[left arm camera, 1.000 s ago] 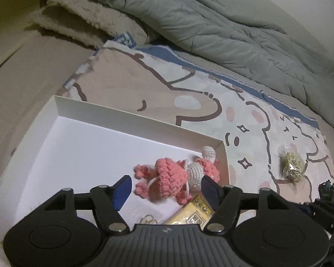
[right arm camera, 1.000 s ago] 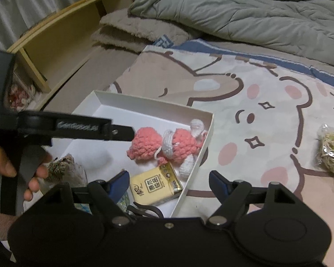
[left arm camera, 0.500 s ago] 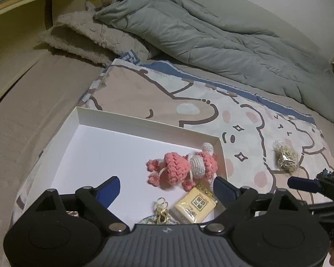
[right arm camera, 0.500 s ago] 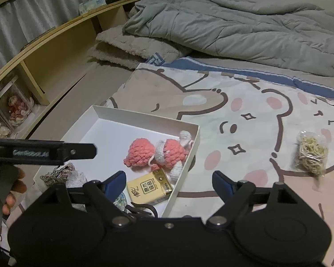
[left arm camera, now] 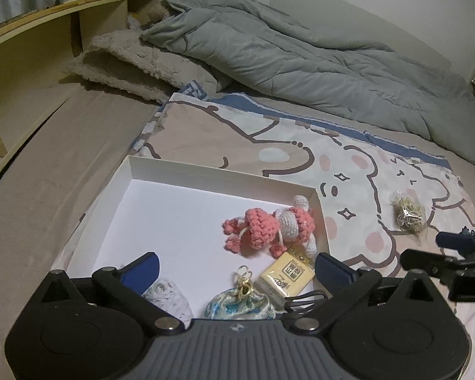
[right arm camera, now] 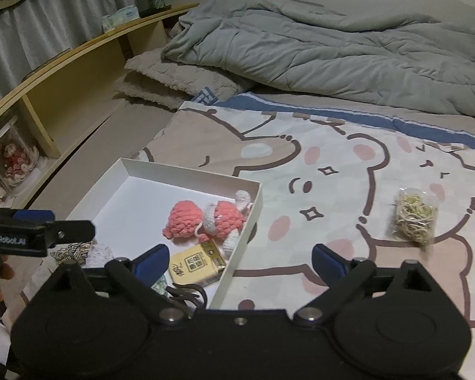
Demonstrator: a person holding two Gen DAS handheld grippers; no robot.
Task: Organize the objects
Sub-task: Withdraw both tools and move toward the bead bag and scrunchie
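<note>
Nearest, the left gripper (left arm camera: 237, 269) and the right gripper (right arm camera: 240, 261) both hang wide open with nothing held. Under the left one sits the white box (left arm camera: 186, 171), holding a blue satin pouch (left arm camera: 237, 307), a yellow packet (left arm camera: 285, 277) and a pink crocheted doll (left arm camera: 266, 229). Farther right on the bear-print blanket (right arm camera: 332, 158), well apart from the box, lies a bag of rubber bands (right arm camera: 414, 217). Beyond is a grey duvet (right arm camera: 316, 44).
</note>
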